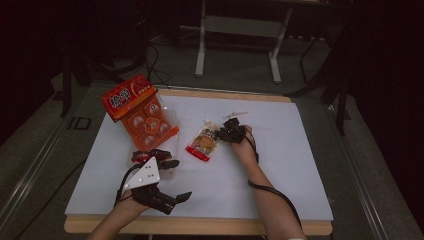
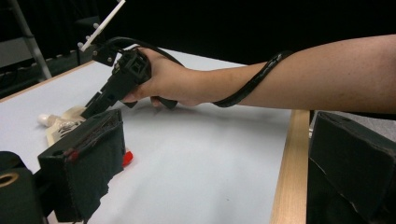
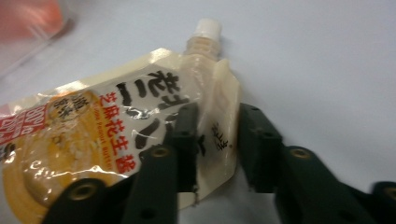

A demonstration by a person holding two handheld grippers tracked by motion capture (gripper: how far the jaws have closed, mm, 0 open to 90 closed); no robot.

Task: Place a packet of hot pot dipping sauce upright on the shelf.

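pouch (image 3: pixel 116 140) lying flat mid-table, long axis diagonal, spout pointing away toward far right, red end toward person | right gripper (image 3: pixel 217 135) pinching pouch's upper edge near spout | left gripper (image 1: pixel 155 159) resting by orange box (image 1: pixel 140 112), jaws spread | white table (image 1: pixel 280 150), wooden rim, dark room

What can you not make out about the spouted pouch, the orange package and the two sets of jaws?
- Spouted pouch: lower end cut off by the right gripper view's edge; print partly behind the right gripper.
- Orange package: lettering too small in the high view.
- Left gripper: what its jaws touch is unclear.
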